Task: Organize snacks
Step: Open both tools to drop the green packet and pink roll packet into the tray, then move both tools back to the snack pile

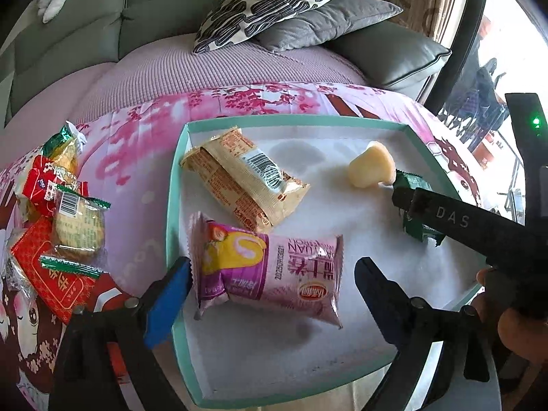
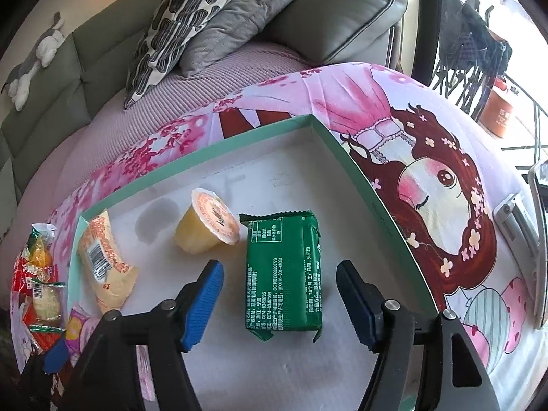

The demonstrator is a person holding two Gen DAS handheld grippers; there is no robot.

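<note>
A teal-rimmed white tray (image 1: 178, 171) lies on a pink cartoon cloth. In it are a purple cake-roll packet (image 1: 270, 274), a beige packet (image 1: 243, 178), a yellow jelly cup (image 1: 371, 167) and a green packet (image 2: 282, 274). My left gripper (image 1: 270, 294) is open, its blue fingers either side of the purple packet. My right gripper (image 2: 279, 303) is open, its fingers either side of the green packet; it also shows in the left wrist view (image 1: 407, 202). The tray (image 2: 346, 157), jelly cup (image 2: 209, 227) and beige packet (image 2: 102, 263) also show in the right wrist view.
A pile of red, green and clear snack packets (image 1: 58, 205) lies on the cloth left of the tray. A sofa with patterned (image 1: 270, 3) and grey (image 1: 325, 20) pillows stands behind. A silver object (image 2: 517, 219) lies at the right.
</note>
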